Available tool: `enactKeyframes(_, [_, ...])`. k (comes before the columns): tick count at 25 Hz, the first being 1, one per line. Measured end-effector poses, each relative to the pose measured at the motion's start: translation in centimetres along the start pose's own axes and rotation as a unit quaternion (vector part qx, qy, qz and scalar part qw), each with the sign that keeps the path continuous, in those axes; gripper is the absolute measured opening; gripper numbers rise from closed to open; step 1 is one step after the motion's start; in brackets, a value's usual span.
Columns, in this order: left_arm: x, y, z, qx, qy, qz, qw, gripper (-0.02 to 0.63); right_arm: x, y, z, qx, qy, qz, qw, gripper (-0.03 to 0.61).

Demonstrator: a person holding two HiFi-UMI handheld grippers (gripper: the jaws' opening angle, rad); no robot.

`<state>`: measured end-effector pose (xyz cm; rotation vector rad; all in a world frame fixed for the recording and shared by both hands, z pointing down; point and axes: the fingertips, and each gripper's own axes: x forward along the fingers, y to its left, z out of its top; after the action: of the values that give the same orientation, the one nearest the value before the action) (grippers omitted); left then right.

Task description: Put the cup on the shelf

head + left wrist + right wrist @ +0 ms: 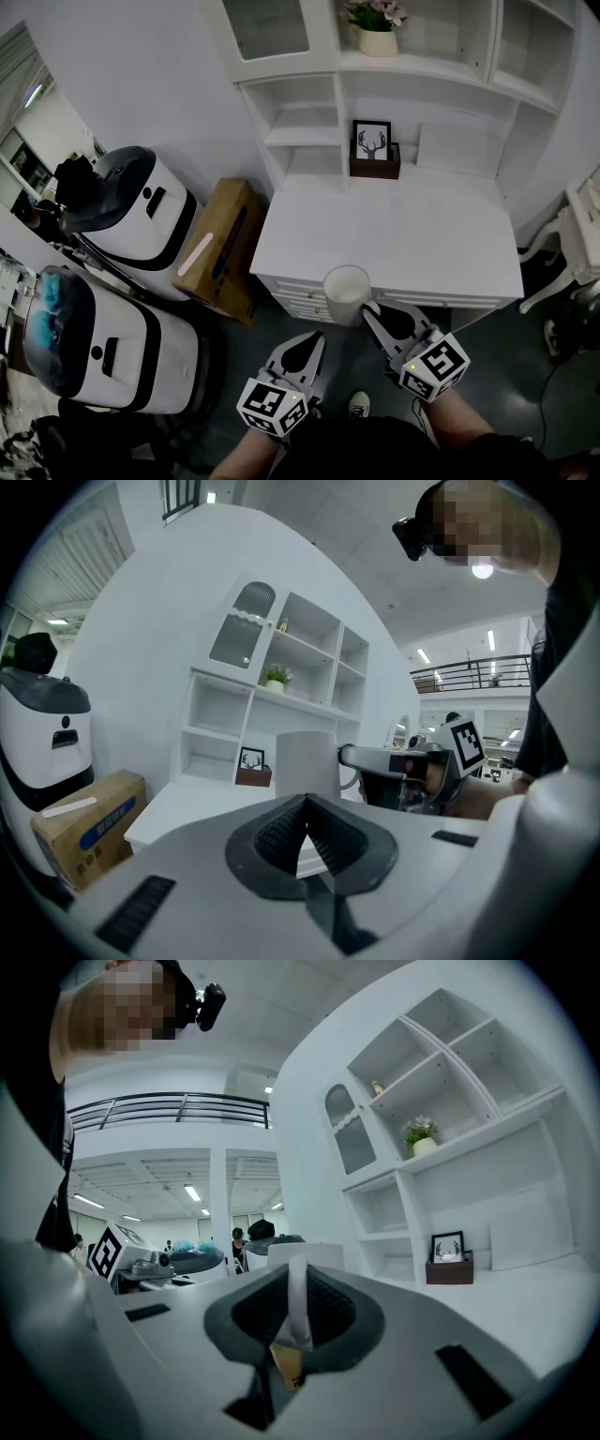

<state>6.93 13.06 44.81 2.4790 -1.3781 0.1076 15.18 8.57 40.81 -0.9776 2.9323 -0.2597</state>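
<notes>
A white cup [347, 292] hangs in the air just off the front edge of the white desk [412, 239]. My right gripper [367, 311] is shut on the cup's handle; in the right gripper view the thin handle [297, 1297] stands pinched between the dark pads, with the cup's body [305, 1253] beyond. My left gripper [317, 339] sits lower left of the cup, shut with nothing in it. From the left gripper view [305, 822] the cup [307, 763] and the right gripper [375, 759] show ahead. The white shelf unit [309, 141] rises behind the desk.
A framed deer picture [372, 141] in a dark box stands at the desk's back. A flower pot [377, 37] sits on an upper shelf. Left of the desk are a cardboard box [220, 248] and two white machines [131, 211]. A white chair [572, 253] stands right.
</notes>
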Motion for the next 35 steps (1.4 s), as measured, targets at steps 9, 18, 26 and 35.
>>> enactKeyframes(9, [0.5, -0.3, 0.0, -0.001, -0.001, -0.003, 1.0, 0.005, 0.1, -0.7, 0.2, 0.0, -0.005, -0.005, 1.0, 0.028])
enactKeyframes(18, [0.4, -0.7, 0.1, -0.001, -0.007, -0.003, 1.0, 0.005, -0.1, -0.7, 0.5, -0.001, -0.007, -0.005, 1.0, 0.028])
enactKeyframes(26, [-0.3, -0.9, 0.6, -0.002, -0.01, 0.002, 0.9999, 0.005, -0.1, -0.2, 0.9, 0.002, -0.008, -0.003, 1.0, 0.028])
enactKeyframes(35, [-1.3, 0.6, 0.9, 0.0, -0.008, -0.003, 1.0, 0.005, 1.3, 0.5, 0.8, 0.004, -0.01, -0.015, 1.0, 0.028])
